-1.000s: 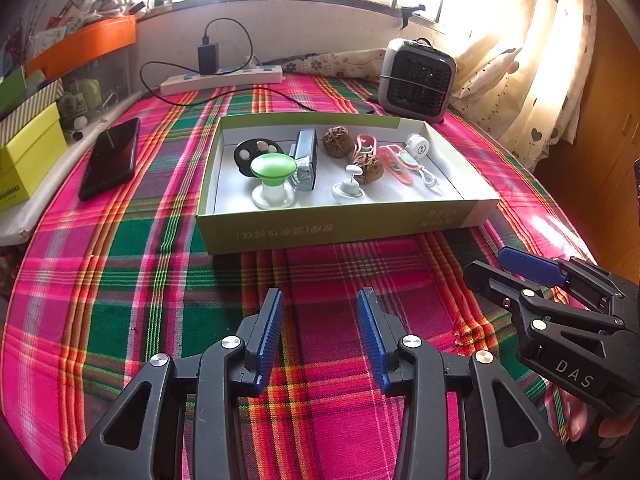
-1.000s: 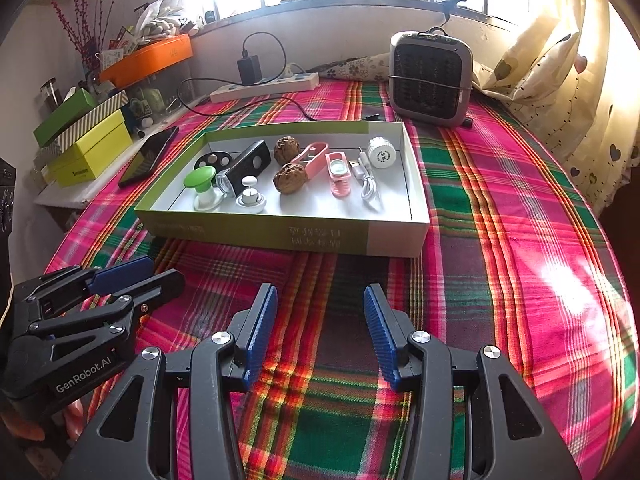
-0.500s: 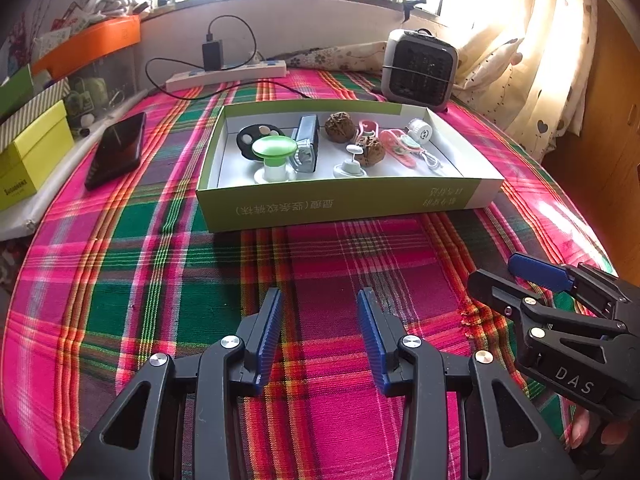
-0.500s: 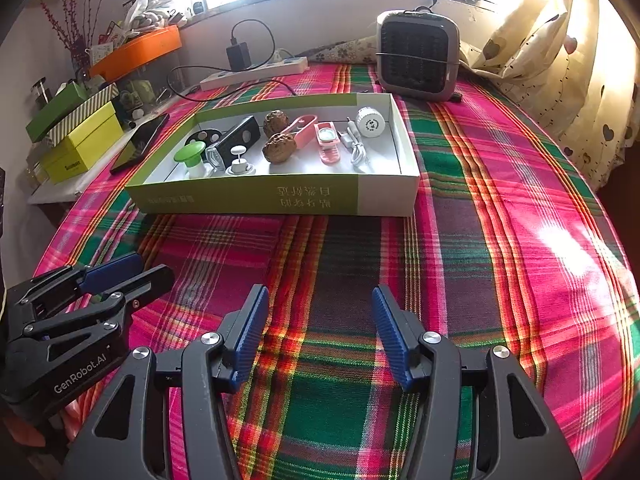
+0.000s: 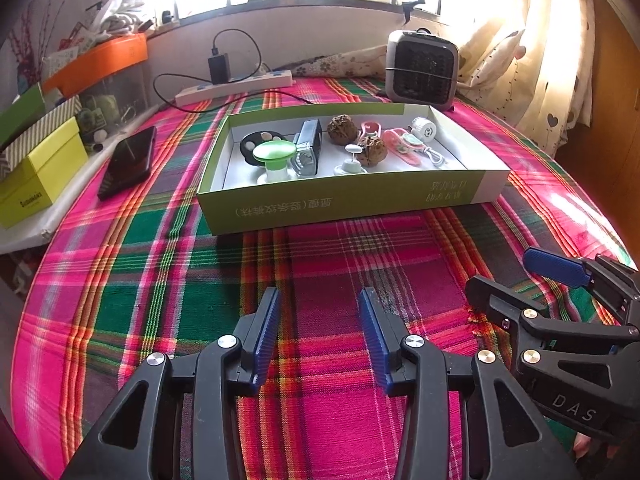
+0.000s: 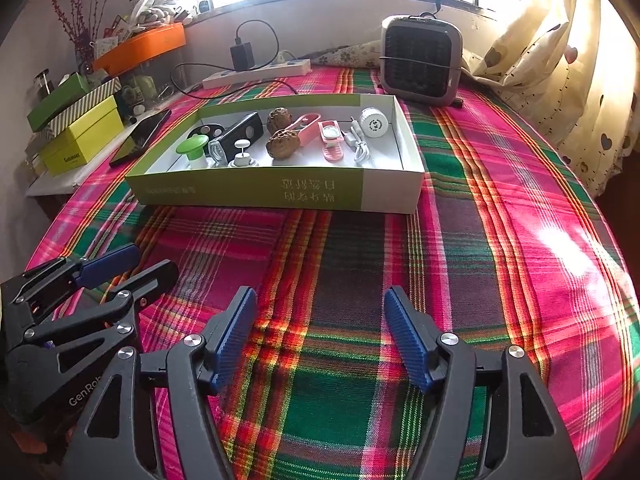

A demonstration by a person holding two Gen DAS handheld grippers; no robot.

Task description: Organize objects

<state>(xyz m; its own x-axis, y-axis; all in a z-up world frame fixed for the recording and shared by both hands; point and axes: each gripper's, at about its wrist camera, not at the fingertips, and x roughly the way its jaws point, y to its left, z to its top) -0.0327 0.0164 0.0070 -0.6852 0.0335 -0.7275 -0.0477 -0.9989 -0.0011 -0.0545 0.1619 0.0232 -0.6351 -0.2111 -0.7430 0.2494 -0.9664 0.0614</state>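
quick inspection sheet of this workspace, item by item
surface: plaid tablecloth, bare in front of the tools
job's things: green box holding two walnuts, green-capped piece, black case, pink clips, white round charger
clutter: black phone, yellow box, small heater
grippers: left tool open, empty; right tool open, empty
cables: power strip with plugged adapter; white lead in box
surroundings: window, curtain, orange tray
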